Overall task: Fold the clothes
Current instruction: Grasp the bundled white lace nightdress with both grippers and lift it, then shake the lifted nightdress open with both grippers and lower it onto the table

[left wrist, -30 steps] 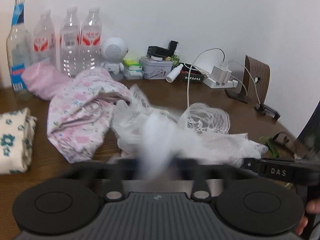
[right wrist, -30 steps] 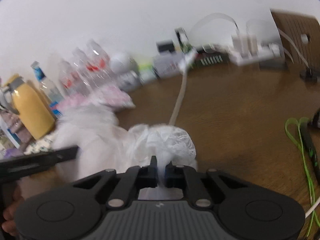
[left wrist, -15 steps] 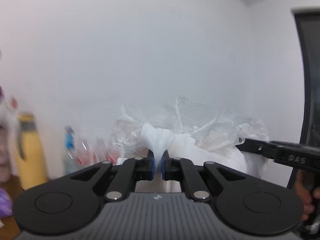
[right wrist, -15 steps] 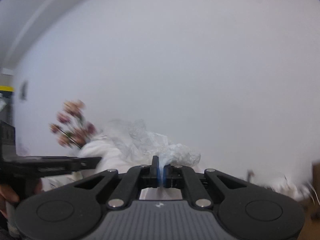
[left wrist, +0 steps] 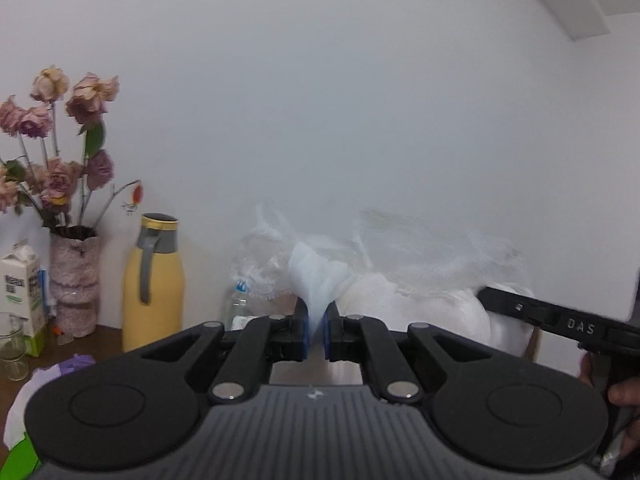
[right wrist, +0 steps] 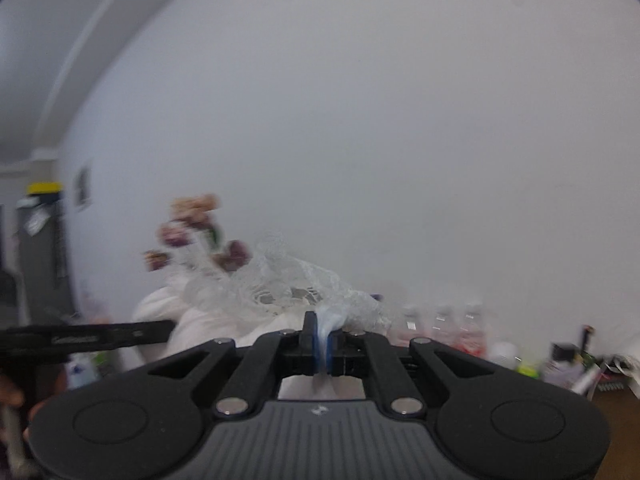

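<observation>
One white lace garment (left wrist: pixel 384 280) hangs in the air before a plain white wall (left wrist: pixel 320 80), pinched at two points and held well above the wooden table (left wrist: pixel 104 336). The left gripper (left wrist: pixel 316 330) clamps a bunched fold of the sheer cloth between its blue-padded fingers (left wrist: pixel 303 330); its jaws have just been easing apart slightly, with the fabric between them and the pads pressing on it. The right gripper (right wrist: pixel 322 346) holds another fold of the same garment, its jaws likewise just loosened a little around the cloth, which rises between them into a ruffle of lace. In the left wrist view the right gripper's black arm reaches in from the right edge, a person's fingers (left wrist: pixel 624 394) wrapped on its handle. Behind and below the cloth, at the left, stand a yellow flask (left wrist: pixel 154 280) with a grey strap, a vase (left wrist: pixel 74 284) of dried pink roses (left wrist: pixel 52 128), a milk carton (left wrist: pixel 20 292) and a glass (left wrist: pixel 12 344). In the blurred right wrist view, clear bottles (right wrist: pixel 440 320) line the wall at the right.
</observation>
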The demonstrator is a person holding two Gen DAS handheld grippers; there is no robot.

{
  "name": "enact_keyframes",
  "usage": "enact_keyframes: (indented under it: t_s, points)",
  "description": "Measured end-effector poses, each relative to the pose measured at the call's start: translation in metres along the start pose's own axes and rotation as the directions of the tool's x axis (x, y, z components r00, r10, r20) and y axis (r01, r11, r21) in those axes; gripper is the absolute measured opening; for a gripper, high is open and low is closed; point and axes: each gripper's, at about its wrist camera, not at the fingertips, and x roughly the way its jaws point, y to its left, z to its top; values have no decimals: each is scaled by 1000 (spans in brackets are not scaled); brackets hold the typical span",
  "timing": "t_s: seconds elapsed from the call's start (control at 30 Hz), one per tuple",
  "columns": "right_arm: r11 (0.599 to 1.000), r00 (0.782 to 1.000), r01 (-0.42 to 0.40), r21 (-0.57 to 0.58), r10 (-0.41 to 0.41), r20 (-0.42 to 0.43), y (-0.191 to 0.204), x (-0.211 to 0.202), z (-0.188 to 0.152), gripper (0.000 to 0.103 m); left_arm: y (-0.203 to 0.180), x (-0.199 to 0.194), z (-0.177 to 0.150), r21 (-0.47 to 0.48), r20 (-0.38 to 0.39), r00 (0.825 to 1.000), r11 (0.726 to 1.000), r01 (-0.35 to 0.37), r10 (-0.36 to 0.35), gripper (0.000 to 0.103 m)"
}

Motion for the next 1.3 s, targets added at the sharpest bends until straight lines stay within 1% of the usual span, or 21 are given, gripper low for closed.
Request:
enact_keyframes:
  t_s: [0.03, 0.07, 0.1, 0.13, 0.23, 0.3, 0.37, 0.4, 0.47, 0.57, 0.67, 0.73, 0.8, 0.83, 0.87, 0.9, 1.0, 1.13, 1.2, 1.23, 1.3]
  points:
    - [1000, 1000, -3, -21, 2, -31, 3, -5, -7, 16, 0, -9, -4, 16, -1, 1000, 1000, 15, -15, 28]
    - [999, 995, -5, -47, 0, -102, 8, -7, -19, 33, 4, -12, -19, 37, -34, 999, 999, 4, -3, 40]
    - [997, 980, -23, -73, 8, -198, 9, -9, -36, 45, 11, -12, -39, 59, -78, 997, 998, -14, 19, 43]
    - [994, 954, -49, -96, 18, -298, 9, -10, -56, 48, 17, -12, -66, 69, -151, 988, 997, -31, 41, 48]
    - [993, 873, -72, -98, 16, -487, 1, -33, -119, 53, 33, -17, -149, 66, -367, 927, 996, -62, 82, 53]
    - [997, 853, -66, -41, 35, -521, -10, -58, -155, 63, 39, -33, -186, 4, -430, 902, 999, -50, 47, 55]
    - [998, 842, -45, 52, 66, -536, -18, -76, -185, 65, 41, -44, -205, -72, -440, 898, 997, -32, -3, 69]
    - [992, 843, -34, 121, 94, -530, -19, -72, -193, 65, 41, -41, -209, -76, -442, 897, 997, -20, -16, 70]
    - [975, 841, -34, 221, 147, -520, -16, -57, -210, 65, 39, -25, -211, -46, -452, 892, 999, 0, -21, 69]
    - [974, 814, 12, 226, 122, -568, -9, -38, -240, 64, 31, 0, -209, 19, -472, 881, 999, -27, 32, 70]
    - [959, 780, 89, 270, 101, -617, -12, -39, -254, 59, 28, 1, -223, 52, -536, 842, 998, -41, 62, 70]
    - [943, 787, 68, 326, 150, -598, -13, -60, -259, 60, 37, -10, -230, 50, -524, 850, 998, -36, 57, 79]
    - [932, 773, 49, 360, 192, -604, -10, -67, -268, 60, 50, -12, -235, -19, -530, 847, 998, -66, 46, 81]
    - [929, 768, 28, 370, 217, -603, -6, -68, -271, 54, 51, -8, -237, -59, -558, 830, 996, -61, 17, 76]
    - [926, 757, 10, 377, 240, -608, -1, -65, -273, 24, 50, -4, -237, -83, -586, 810, 996, -41, -15, 37]
    - [930, 753, -2, 368, 244, -612, 5, -60, -274, 2, 48, -1, -236, -103, -612, 789, 995, -20, -48, 10]
    - [955, 798, -49, 292, 214, -564, 22, -61, -257, 0, 37, -4, -222, -90, -622, 782, 996, -17, -43, 2]
    - [974, 910, -100, 203, 172, -378, 32, -78, -175, 0, 24, -38, -162, -156, -423, 888, 980, 126, -182, 1]
    - [984, 960, -126, 129, 154, -232, 41, -95, -118, 0, 10, -62, -107, -89, -246, 953, 983, 161, -178, 1]
    - [987, 977, -136, 85, 147, -152, 48, -104, -89, 0, 4, -75, -77, -61, -156, 971, 983, 173, -181, 1]
    - [991, 991, -136, -9, 137, 6, 64, -126, -32, 0, -9, -99, -22, -27, -12, 979, 979, 203, -203, 1]
